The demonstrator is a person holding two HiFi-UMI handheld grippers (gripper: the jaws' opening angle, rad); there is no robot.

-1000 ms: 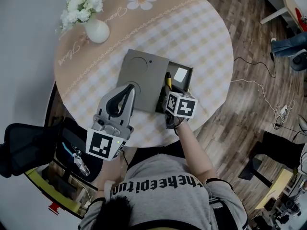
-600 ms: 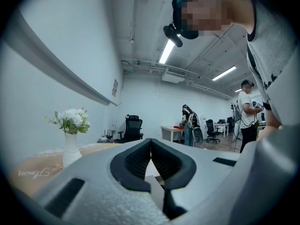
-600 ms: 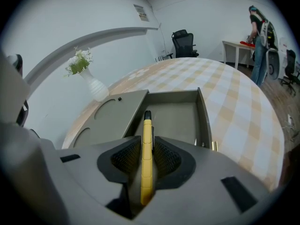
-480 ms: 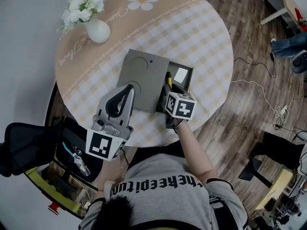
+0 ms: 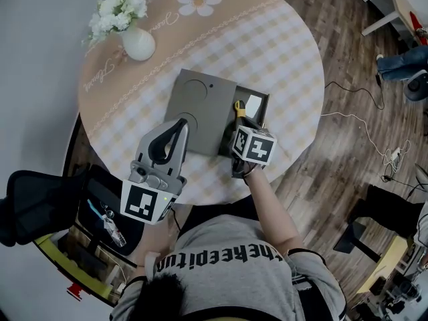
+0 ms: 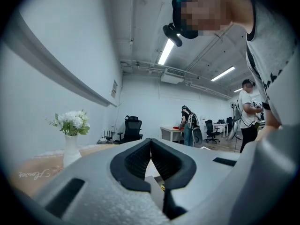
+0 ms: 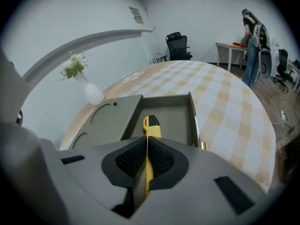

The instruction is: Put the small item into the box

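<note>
Right gripper view pretty much tells it: the right tool (image 7: 146, 146) is pinching a yellow cutter (image 7: 151, 124), its black tip poking out over the open grey box (image 7: 176, 118). Can't tell if it's touching the box floor. So the pickup and carry look done, and I'd say what's left is lowering it in and letting go. The left tool (image 6: 151, 146) is pressed together with nothing in it, hanging by the near left edge of the tabletop (image 5: 281, 52). The lid (image 5: 197, 109) lies flopped open to the left, so nothing's blocking the drop.
</note>
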